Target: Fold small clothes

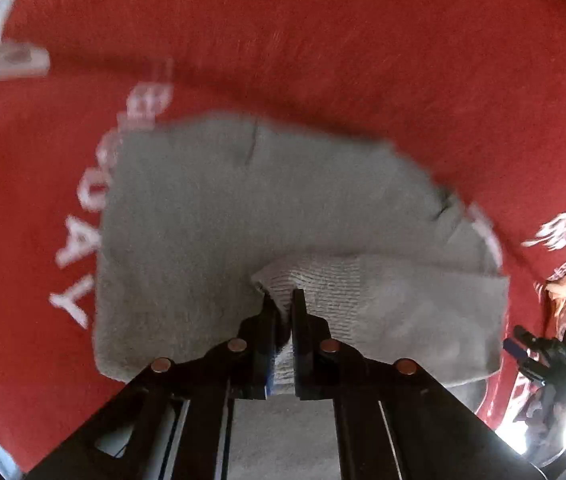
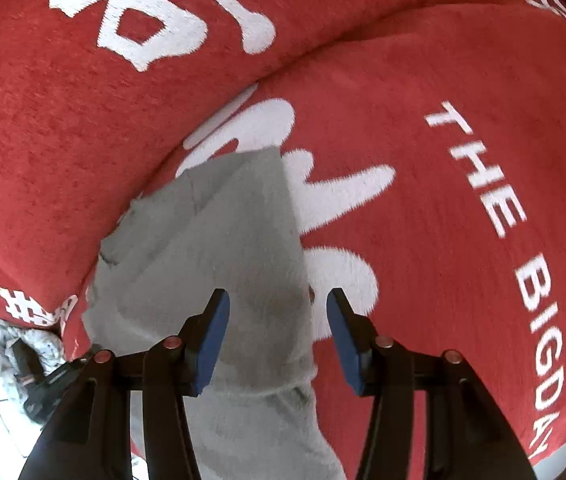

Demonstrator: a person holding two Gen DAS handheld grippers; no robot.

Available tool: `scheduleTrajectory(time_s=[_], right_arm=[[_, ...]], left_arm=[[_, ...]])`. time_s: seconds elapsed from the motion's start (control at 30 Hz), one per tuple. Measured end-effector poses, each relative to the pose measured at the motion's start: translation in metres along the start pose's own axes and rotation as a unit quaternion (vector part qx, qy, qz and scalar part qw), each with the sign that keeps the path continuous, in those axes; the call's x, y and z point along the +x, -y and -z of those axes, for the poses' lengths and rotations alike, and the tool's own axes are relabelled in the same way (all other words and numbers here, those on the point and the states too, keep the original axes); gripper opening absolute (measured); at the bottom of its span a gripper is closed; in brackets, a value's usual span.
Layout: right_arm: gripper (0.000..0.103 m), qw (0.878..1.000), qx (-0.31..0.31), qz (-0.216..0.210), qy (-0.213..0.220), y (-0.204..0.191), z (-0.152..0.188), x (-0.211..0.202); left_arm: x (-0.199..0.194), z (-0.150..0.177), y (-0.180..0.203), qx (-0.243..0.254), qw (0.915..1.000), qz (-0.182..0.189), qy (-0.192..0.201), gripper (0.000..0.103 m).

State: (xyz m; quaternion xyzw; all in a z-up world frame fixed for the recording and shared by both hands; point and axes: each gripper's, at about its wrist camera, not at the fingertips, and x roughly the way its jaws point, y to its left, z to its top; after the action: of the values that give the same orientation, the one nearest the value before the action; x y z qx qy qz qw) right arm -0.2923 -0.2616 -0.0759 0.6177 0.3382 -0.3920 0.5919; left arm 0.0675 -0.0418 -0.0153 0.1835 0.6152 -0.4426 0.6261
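Grey knit, soft and a little fuzzy, lies spread on a red towel (image 1: 323,40) printed with white lettering: this is the sock (image 1: 203,208), and it is the thing being folded. In the left wrist view the left tongs (image 1: 281,300) are drawn narrow and pinch the ribbed cuff end, which is lifted and turned back over the flat body of the sock, so a fold looks to be under way. In the right wrist view the right tongs (image 2: 277,304) stand wide with nothing between their blue pads (image 2: 213,344), hovering over the sock (image 2: 223,248) near its long edge; whether they touch the cloth I cannot tell. The red towel (image 2: 443,160) here shows a ridge or second layer behind the sock. To do this step well, I judge the left tongs should carry the cuff low and straight across toward the far end, keeping the pinch shallow so only the cuff layers are held and the towel's pile is not caught. The right tongs would serve best by pressing the lower layer flat near the intended crease, so the sock does not slide or bunch. Edges should meet squarely before release, since soft knit tends to spring back.
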Motion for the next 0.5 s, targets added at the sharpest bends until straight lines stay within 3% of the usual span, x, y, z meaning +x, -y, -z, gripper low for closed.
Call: scheduleTrajectory(time_s=[0.1, 0.2, 0.3, 0.4, 0.5], right_arm=[[0.055, 1.000, -0.019, 0.017, -0.003, -0.002, -0.003, 0.004], [0.055, 1.000, -0.014, 0.026, -0.010, 0.001, -0.007, 0.009], [0.055, 0.999, -0.019, 0.027, -0.006, 0.000, -0.012, 0.007], [0.055, 0.999, -0.025, 0.028, -0.008, 0.001, -0.018, 0.008], [0.055, 1.000, -0.016, 0.014, -0.017, 0.003, -0.024, 0.014]], left_arm=[[-0.008, 0.015, 0.019, 0.061, 0.9962, -0.058, 0.024, 0.007], [0.018, 0.022, 0.009, 0.055, 0.9918, -0.113, -0.024, 0.007], [0.012, 0.021, -0.008, 0.016, 0.9939, -0.106, -0.026, 0.007], [0.002, 0.018, -0.014, 0.014, 0.9897, -0.141, -0.021, 0.007], [-0.008, 0.015, -0.022, 0.007, 0.9902, -0.138, -0.016, 0.007]])
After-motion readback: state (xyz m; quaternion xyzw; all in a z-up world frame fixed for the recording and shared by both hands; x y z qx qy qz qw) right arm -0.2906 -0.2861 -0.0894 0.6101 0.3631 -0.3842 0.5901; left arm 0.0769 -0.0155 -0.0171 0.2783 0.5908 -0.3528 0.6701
